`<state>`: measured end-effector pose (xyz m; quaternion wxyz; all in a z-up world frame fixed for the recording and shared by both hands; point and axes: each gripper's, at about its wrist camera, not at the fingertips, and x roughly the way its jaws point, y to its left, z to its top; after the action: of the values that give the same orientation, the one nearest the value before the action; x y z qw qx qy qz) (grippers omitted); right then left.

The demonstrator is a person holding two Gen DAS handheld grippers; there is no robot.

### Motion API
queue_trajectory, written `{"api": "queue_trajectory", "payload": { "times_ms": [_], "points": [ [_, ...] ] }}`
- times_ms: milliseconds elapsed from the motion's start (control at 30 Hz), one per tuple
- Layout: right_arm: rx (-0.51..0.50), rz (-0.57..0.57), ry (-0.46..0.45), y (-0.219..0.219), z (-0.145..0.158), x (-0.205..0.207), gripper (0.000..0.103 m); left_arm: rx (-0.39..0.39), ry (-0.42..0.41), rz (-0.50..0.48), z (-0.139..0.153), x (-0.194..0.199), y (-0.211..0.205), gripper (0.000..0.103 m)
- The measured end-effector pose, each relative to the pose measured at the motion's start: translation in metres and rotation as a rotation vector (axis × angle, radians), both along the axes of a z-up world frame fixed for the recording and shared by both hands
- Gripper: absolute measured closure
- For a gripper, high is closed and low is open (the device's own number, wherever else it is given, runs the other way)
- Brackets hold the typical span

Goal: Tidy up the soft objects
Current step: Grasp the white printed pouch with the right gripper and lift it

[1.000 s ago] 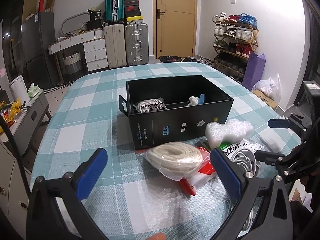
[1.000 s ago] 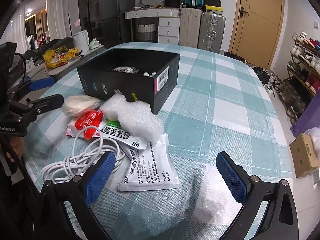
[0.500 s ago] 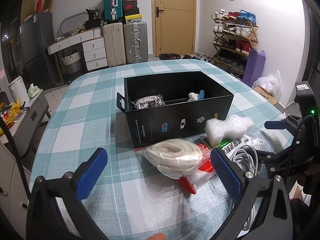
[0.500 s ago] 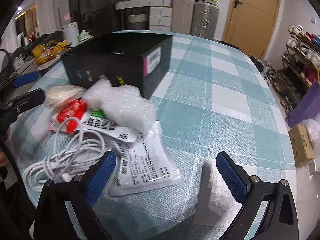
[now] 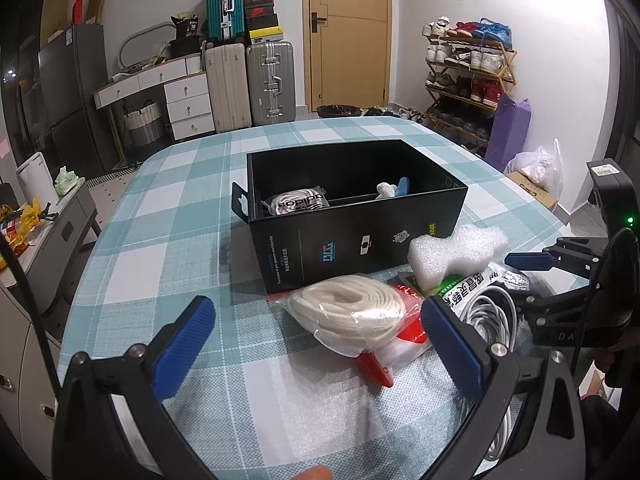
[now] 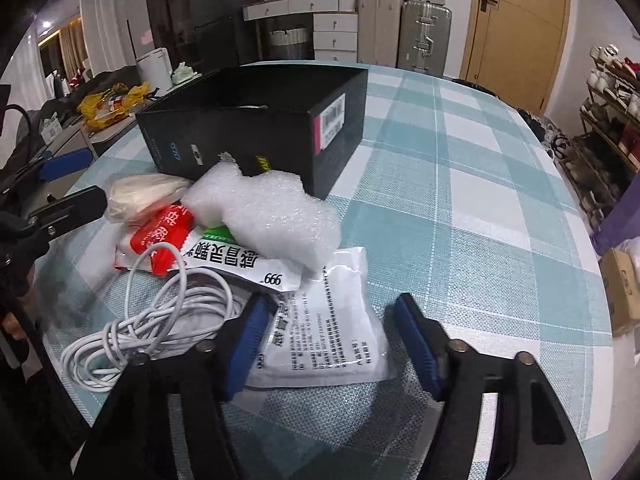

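Observation:
A heap of soft things lies on the checked table in front of the black box (image 5: 356, 236). It holds a bagged white rope (image 5: 352, 304), a white foam piece (image 6: 272, 212), a red packet (image 6: 168, 232), a green-and-white packet (image 6: 240, 264), a white cable (image 6: 152, 320) and a white printed pouch (image 6: 332, 336). My right gripper (image 6: 334, 302) is low over the pouch. Its jaws are closing with the pouch between them, and the pads are at its edges. My left gripper (image 5: 318, 320) is wide open just in front of the bagged rope and holds nothing.
The box (image 6: 256, 136) holds a bagged dark item (image 5: 296, 202) and a small white-and-blue thing (image 5: 394, 188). Each gripper shows at the edge of the other's view. Bare tablecloth (image 6: 460, 200) stretches to the right of the heap. Suitcases, drawers and a shoe rack line the walls.
The right gripper's jaws have narrowed from wide open to either side of the white pouch, and it has dipped closer to the heap. The left gripper has stayed put.

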<state>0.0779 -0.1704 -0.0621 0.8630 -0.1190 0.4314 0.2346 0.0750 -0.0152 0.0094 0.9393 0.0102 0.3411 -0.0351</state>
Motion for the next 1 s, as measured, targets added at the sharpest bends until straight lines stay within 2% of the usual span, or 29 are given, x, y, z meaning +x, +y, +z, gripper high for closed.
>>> {"api": "queue_trajectory", "payload": {
  "times_ms": [100,367,800,1000],
  "points": [
    [0.002,0.007,0.004,-0.001,0.001,-0.001,0.055,-0.001,0.000,0.000,-0.001,0.000,0.000,0.000],
    [0.011,0.010,-0.010,-0.006,0.003,-0.003,0.068,-0.003,0.000,0.000,-0.001,0.000,0.000,0.000],
    [0.039,-0.063,-0.046,-0.039,0.014,0.002,0.070,-0.005,0.001,0.006,-0.004,0.001,0.002,0.000],
    [0.101,-0.074,-0.171,-0.042,0.035,-0.009,0.070,-0.009,0.013,0.006,-0.006,0.003,0.005,0.000]
  ]
}}
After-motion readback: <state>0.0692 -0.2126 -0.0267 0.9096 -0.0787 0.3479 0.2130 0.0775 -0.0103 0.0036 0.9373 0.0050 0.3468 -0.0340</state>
